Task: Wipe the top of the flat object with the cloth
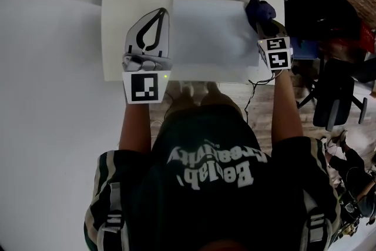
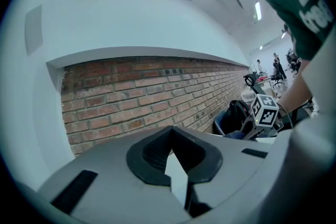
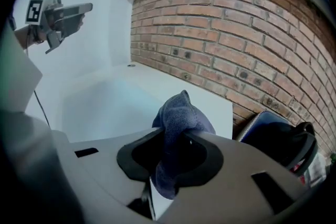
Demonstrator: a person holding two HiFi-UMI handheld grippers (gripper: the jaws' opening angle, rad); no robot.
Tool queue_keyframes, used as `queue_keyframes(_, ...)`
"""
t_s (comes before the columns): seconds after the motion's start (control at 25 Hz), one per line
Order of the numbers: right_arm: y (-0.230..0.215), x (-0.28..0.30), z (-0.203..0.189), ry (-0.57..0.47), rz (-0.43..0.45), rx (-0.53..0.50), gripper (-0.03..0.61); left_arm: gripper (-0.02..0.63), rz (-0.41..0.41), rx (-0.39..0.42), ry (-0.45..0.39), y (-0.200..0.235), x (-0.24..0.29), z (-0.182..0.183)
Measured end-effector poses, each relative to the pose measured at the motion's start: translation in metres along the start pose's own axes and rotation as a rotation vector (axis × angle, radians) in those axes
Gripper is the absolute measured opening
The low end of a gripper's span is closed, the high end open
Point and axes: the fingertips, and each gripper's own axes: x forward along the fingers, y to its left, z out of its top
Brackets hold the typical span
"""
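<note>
White and flat, the panel (image 1: 211, 32) lies mid-table (image 1: 114, 20), stretching leftward from my right gripper (image 3: 169, 157), which is clamped on the blue cloth (image 1: 260, 8) at its far right corner. My left gripper (image 1: 160, 13), jaws together on nothing, sits just beside its left edge.

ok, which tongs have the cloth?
The right tongs: a blue cloth is pinched between them. The left tongs are shut with nothing between.

Your right gripper (image 3: 174, 138) grips the blue cloth (image 3: 181, 113), bunched up above its jaws. Beyond it lies the white table (image 3: 210, 96), backed by a brick wall (image 3: 236, 23).
</note>
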Motion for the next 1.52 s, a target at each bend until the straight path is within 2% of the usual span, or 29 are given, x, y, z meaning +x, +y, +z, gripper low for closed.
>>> queue_keyframes(0.32, 0.064, -0.054, -0.058, 0.074, 0.013, 0.021, 0.054, -0.005, -0.053, -0.035, -0.04, -0.007, -0.009, -0.004)
queue_keyframes(0.56, 0.103, -0.084, -0.082, 0.109, 0.023, 0.025, 0.054, -0.005, -0.076, -0.025, -0.033, -0.008, -0.026, -0.014)
queue_keyframes(0.68, 0.11, -0.09, -0.089, 0.123, -0.002, -0.002, 0.054, -0.005, -0.085, -0.028, -0.02, -0.01, -0.037, -0.019)
queue_keyframes(0.8, 0.111, -0.088, -0.084, 0.133, -0.026, -0.025, 0.054, -0.004, -0.096, -0.053, -0.023, -0.008, -0.042, -0.02)
queue_keyframes(0.96, 0.126, -0.084, -0.07, 0.129, -0.008, -0.056, 0.054, -0.004, -0.106, -0.043, -0.025, -0.001, -0.049, -0.02)
queue_keyframes(1.28, 0.199, -0.054, -0.028, 0.094, 0.102, -0.122, 0.054, -0.004, -0.099, -0.061, -0.036, 0.025, -0.073, -0.03)
queue_keyframes(1.52, 0.274, -0.03, 0.011, 0.053, 0.217, -0.202, 0.054, -0.003, -0.082, -0.078, -0.033, 0.048, -0.093, -0.041)
